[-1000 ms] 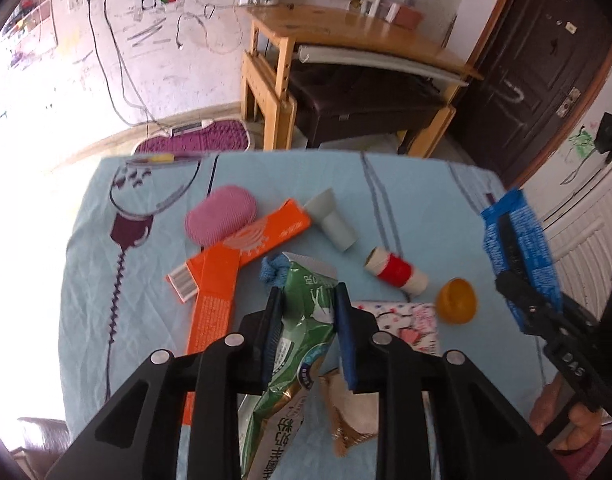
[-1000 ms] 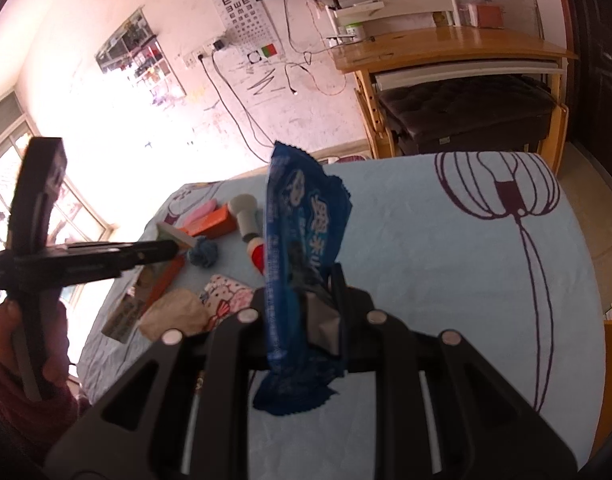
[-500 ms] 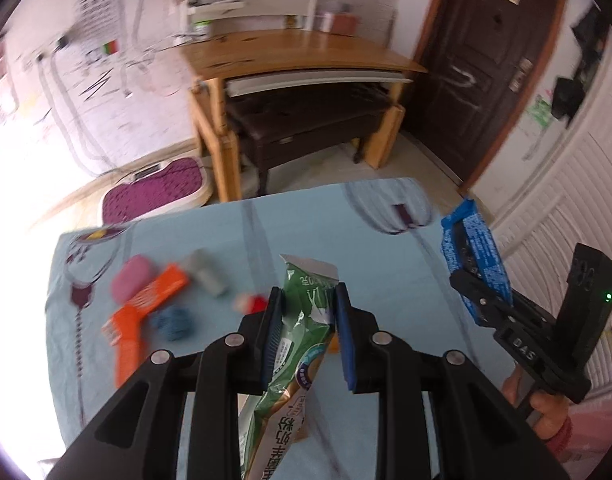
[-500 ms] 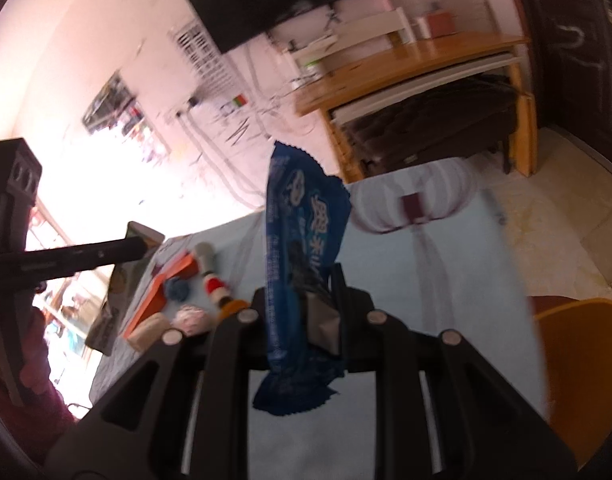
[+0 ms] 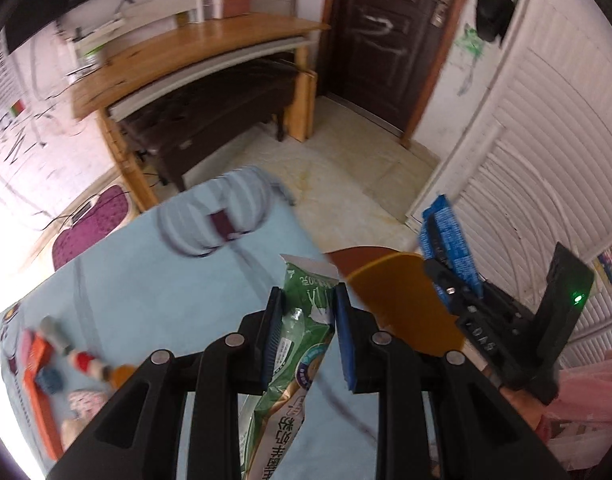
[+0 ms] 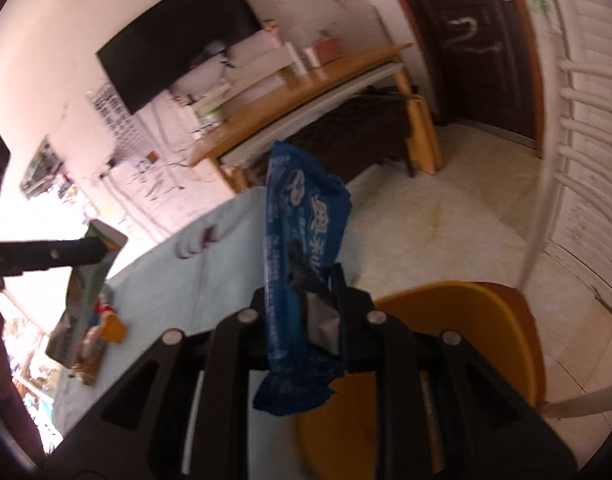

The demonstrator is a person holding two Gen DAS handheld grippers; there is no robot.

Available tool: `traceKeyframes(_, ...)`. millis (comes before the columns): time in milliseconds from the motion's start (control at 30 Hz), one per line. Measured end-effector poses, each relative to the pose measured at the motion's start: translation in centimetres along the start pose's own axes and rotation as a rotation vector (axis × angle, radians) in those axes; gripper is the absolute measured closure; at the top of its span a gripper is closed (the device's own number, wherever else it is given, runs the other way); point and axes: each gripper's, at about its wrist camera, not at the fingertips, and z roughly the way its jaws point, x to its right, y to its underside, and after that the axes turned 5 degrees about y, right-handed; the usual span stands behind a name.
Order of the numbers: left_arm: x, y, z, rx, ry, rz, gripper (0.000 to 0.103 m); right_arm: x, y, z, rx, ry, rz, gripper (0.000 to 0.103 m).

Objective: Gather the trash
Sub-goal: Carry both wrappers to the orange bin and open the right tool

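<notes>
The left gripper is nearly closed, its blue ribbed pads pinching a green wrapper — a glossy, crinkled plastic sachet with a torn white top edge that stands up between the fingers, while its beige lower end with dark print hangs down under the black frame. The right gripper is likewise narrowed to a slim gap and clamps a blue wrapper, a shiny foil pack with white print, a serrated bottom hem and a silvery inner face showing where it folds against the right finger; it rises tall above the fingertips and droops below them. From the left wrist view the same blue wrapper shows at the right, held over an orange bin, a smooth round plastic container with a dark reddish inside. In the right wrist view the orange bin lies directly under and beyond the gripper, on a pale tiled floor. The tabletop wears a light blue wrinkled cloth printed with maroon lantern shapes; at its far left edge sit blurred leftovers — an orange box, a small red-and-white bottle and a pink patterned packet. The picture is smeared by motion.
</notes>
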Motion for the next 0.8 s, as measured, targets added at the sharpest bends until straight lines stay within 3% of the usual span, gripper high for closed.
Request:
traceKeyframes(167, 3.6, -0.9, 3.3, -0.044, 0.010, 0.034, 0.081, 2.4, 0.8, 2.1, -0.027, 0.069, 0.007, 0.085)
traceKeyframes(367, 6.5, -1.7, 5.8, -0.071, 0.001, 0.052, 0.081, 4.7, 1.5, 3.2, -0.064, 0.083, 0.012, 0.085)
traceKeyframes(433, 7.1, -1.9, 6.4, -0.080, 0.002, 0.056, 0.081, 5.2, 1.8, 3.6, -0.080, 0.102, 0.006, 0.077)
traceKeyframes(567, 8.5, -2.2, 7.7, -0.090, 0.003, 0.069, 0.081, 6.5, 2.3, 3.6, -0.098, 0.103, 0.029, 0.046)
traceKeyframes(800, 10.1, -1.8, 9.1, -0.109, 0.020, 0.084, 0.081, 8.6, 1.7, 1.7, -0.041, 0.103, 0.103, 0.044)
